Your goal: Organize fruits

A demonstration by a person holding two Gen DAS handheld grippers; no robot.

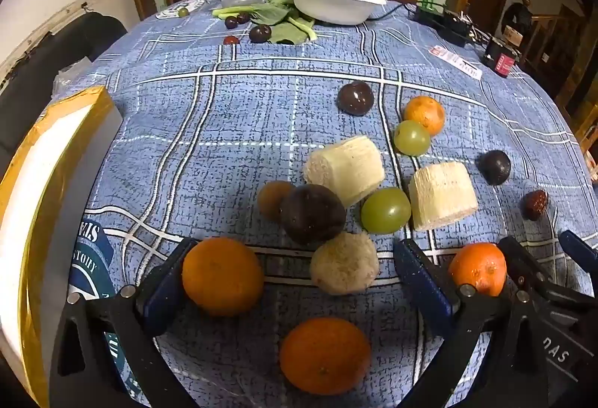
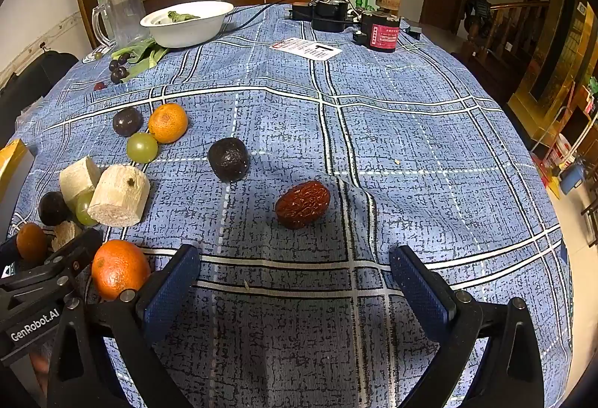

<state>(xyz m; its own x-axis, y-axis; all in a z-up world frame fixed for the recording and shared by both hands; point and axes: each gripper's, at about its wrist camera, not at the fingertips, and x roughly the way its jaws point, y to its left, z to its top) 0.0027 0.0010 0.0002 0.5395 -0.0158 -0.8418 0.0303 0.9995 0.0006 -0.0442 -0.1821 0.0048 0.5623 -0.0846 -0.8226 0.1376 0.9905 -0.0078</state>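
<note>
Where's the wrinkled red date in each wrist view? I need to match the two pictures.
Left wrist: red date at far right edge, right of the sugarcane chunk.
Right wrist: red date near centre, ahead of the open right gripper.
Shared landmark: white bowl.

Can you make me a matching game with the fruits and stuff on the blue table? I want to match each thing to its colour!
Things:
1. grape
2. wrinkly date
3. bowl
4. mandarin

Colours:
A. white
B. orange
C. green
D. reddish brown

Pairs: 1-C, 2-D, 3-A, 4-B
</note>
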